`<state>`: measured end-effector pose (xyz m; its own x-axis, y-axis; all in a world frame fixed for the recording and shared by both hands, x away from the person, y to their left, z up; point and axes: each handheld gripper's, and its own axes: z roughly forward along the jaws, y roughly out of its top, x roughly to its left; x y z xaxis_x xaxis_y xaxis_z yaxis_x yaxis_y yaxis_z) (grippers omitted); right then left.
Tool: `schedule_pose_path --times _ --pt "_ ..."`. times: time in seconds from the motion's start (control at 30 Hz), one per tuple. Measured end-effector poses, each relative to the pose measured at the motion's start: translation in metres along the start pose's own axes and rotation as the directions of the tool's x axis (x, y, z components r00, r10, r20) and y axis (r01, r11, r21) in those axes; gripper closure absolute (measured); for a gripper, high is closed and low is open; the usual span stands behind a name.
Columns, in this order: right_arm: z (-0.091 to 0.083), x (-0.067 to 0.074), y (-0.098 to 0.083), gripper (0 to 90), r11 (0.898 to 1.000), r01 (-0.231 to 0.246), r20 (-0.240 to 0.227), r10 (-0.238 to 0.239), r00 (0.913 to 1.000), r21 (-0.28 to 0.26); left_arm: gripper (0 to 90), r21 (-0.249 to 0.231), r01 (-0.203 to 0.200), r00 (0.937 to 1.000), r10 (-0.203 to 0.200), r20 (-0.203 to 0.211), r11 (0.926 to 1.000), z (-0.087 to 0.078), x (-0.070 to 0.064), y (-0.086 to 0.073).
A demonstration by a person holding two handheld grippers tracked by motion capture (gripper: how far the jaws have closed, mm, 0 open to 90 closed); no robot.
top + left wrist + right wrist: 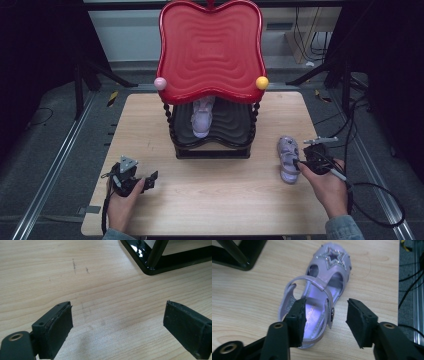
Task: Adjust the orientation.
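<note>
1. Lilac sandal (322,297) lies flat on the wooden table (220,195), right of the black-and-red rack (210,75); its twin (202,117) sits on the rack's lower shelf.
2. Right gripper (324,320) hangs over the heel, jaws half open: one inside the shoe, one outside, no squeeze on it.
3. Left gripper (117,325) gapes wide over bare wood, nothing held.

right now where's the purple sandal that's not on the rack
In the high view the purple sandal lies on the table's right side, right of the black rack, at the right gripper.
</note>
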<state>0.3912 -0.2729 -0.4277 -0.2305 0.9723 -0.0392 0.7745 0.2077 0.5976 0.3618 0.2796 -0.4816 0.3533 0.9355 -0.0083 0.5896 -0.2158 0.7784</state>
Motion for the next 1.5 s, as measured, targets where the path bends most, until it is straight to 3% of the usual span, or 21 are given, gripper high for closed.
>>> schedule_pose_path --times 0.33,0.57,0.73,0.87,1.0,1.1,1.23,1.33,1.5 --pt "0.030 -0.006 0.002 52.4 0.993 -0.022 -0.013 0.024 0.9996 0.116 8.0 0.012 -0.004 1.0000 0.004 -0.001 0.9999 0.002 0.001 -0.002" --pt "0.034 -0.011 -0.001 75.3 0.985 -0.011 -0.022 0.015 0.9997 0.175 8.0 0.011 -0.004 1.0000 0.004 -0.004 0.9999 0.002 0.001 -0.002" --pt "0.029 -0.013 -0.003 81.9 0.988 0.008 -0.016 -0.005 0.9999 0.152 8.1 0.012 -0.003 1.0000 0.004 -0.006 0.9999 0.002 0.002 -0.002" --pt "0.020 -0.012 -0.008 82.7 0.989 0.047 -0.031 -0.043 0.9986 0.138 8.1 0.016 -0.002 1.0000 0.002 -0.009 0.9999 0.003 0.002 -0.002" --pt "-0.001 -0.002 -0.016 82.8 0.989 0.110 -0.055 -0.105 0.9930 0.100 8.1 0.016 -0.004 0.9999 0.004 -0.011 0.9999 0.003 0.002 -0.003" --pt "-0.017 0.010 -0.023 82.9 0.986 0.154 -0.099 -0.147 0.9842 0.070 8.2 0.017 -0.005 0.9999 0.005 -0.013 0.9998 0.003 0.002 -0.002" --pt "-0.028 0.029 -0.028 82.9 0.974 0.221 -0.149 -0.212 0.9658 0.048 8.2 0.021 -0.010 0.9999 0.010 -0.011 0.9997 0.005 0.001 -0.003" --pt "-0.028 0.047 -0.026 83.0 0.963 0.265 -0.202 -0.252 0.9466 0.042 8.2 0.018 -0.005 0.9999 0.006 -0.012 0.9998 0.005 0.002 -0.002" --pt "-0.018 0.078 -0.016 83.0 0.943 0.332 -0.278 -0.319 0.9063 0.000 8.2 0.019 -0.001 0.9999 0.001 -0.014 0.9998 0.004 0.004 -0.003"
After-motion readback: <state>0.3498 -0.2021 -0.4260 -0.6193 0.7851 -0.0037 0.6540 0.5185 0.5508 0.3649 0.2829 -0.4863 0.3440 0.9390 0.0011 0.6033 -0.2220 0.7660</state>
